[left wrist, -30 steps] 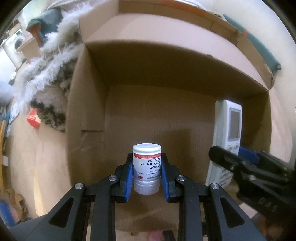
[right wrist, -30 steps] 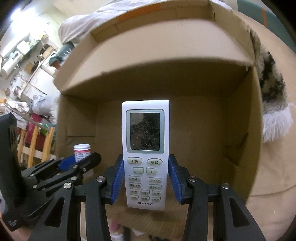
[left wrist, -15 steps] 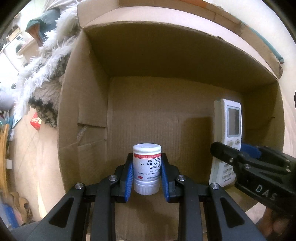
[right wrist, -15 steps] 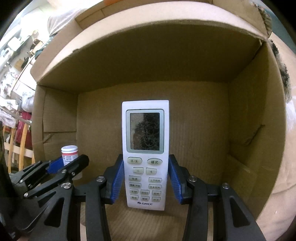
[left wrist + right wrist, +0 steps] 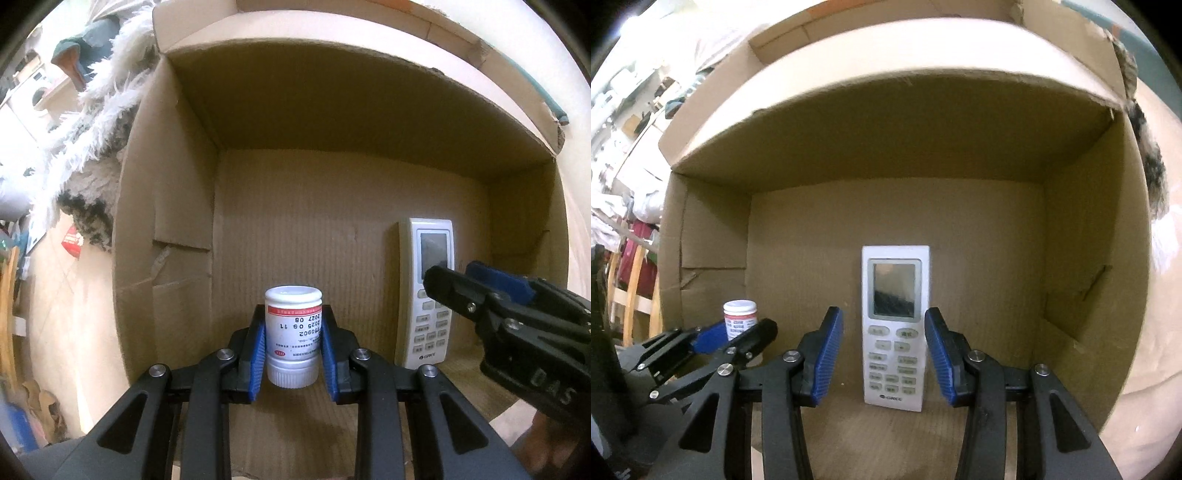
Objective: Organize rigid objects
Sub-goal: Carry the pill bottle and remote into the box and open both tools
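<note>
Remote: lying inside the box on its floor, long axis running away from the right camera, screen end toward the far wall, button end toward the gripper, face showing.
Right gripper: jaws opening, blue pads standing clear on either side of the remote, no longer pressing it as they were a second ago.
Bottle: long axis along the left fingers, cap end toward the camera, base pointing at the box floor; printed label reading upside down.
Left gripper: jaws narrow, clamping the bottle, still inside the box.
Change: both grippers sitting deeper in the box than before.
</note>
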Demonstrator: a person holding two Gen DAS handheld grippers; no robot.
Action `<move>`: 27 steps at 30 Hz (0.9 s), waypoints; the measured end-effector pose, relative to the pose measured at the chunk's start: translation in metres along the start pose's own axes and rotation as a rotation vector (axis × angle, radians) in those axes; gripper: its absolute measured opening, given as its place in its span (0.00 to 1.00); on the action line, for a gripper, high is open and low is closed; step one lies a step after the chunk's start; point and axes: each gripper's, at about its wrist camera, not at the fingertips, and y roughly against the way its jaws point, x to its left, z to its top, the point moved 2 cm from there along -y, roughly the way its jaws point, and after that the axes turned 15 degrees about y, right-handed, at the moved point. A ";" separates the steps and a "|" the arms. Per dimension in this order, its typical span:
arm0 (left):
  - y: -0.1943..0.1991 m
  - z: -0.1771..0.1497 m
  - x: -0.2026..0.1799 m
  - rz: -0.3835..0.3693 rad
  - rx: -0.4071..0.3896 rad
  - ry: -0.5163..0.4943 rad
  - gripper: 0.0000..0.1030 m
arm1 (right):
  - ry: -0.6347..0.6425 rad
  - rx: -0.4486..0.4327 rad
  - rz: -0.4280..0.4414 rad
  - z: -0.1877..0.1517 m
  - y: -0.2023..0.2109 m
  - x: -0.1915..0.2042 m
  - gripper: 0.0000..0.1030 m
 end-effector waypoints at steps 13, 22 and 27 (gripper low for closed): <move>0.019 -0.008 -0.012 -0.042 0.012 -0.011 0.49 | -0.023 -0.052 0.026 0.005 0.007 -0.007 0.81; 0.037 -0.014 -0.027 -0.035 -0.019 -0.034 0.63 | -0.037 -0.091 0.044 0.008 0.023 -0.011 0.92; 0.057 -0.021 -0.023 -0.044 -0.036 -0.026 0.63 | -0.049 -0.137 0.051 0.007 0.043 -0.012 0.92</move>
